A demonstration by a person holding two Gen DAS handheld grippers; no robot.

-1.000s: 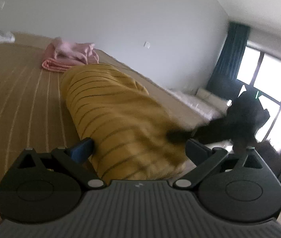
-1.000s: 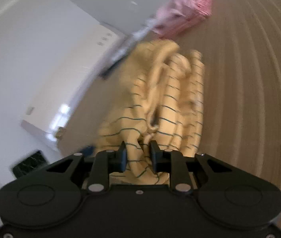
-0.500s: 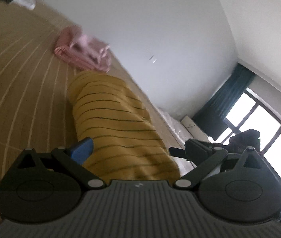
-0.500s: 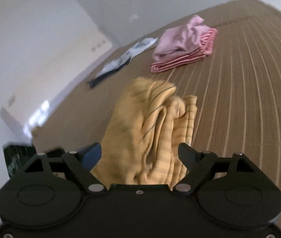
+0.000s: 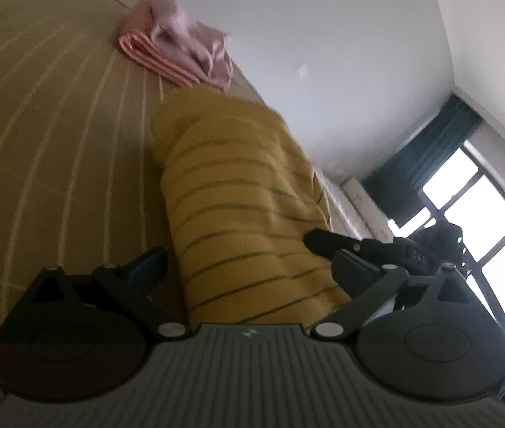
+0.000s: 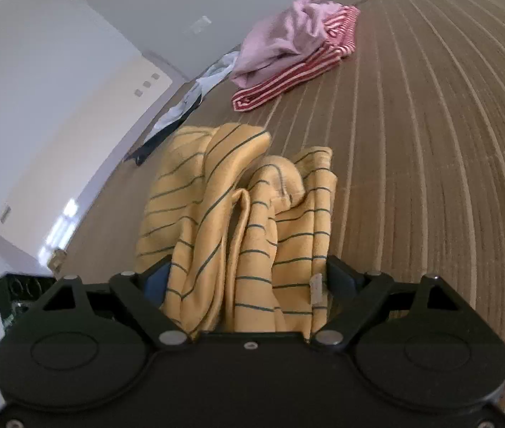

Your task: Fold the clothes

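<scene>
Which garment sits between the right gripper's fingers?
The yellow dark-striped garment; the pink garment and red-white striped one lie stacked farther away.

Left wrist view sits low and tilted, right up against the yellow striped garment [image 5: 238,214], looking along the bed [image 5: 38,125] toward the window [image 5: 480,221]. Right wrist view looks down the same garment [image 6: 238,221] from its other side. Both share the pink folded pile [image 5: 177,57] [image 6: 295,50] beyond.
</scene>
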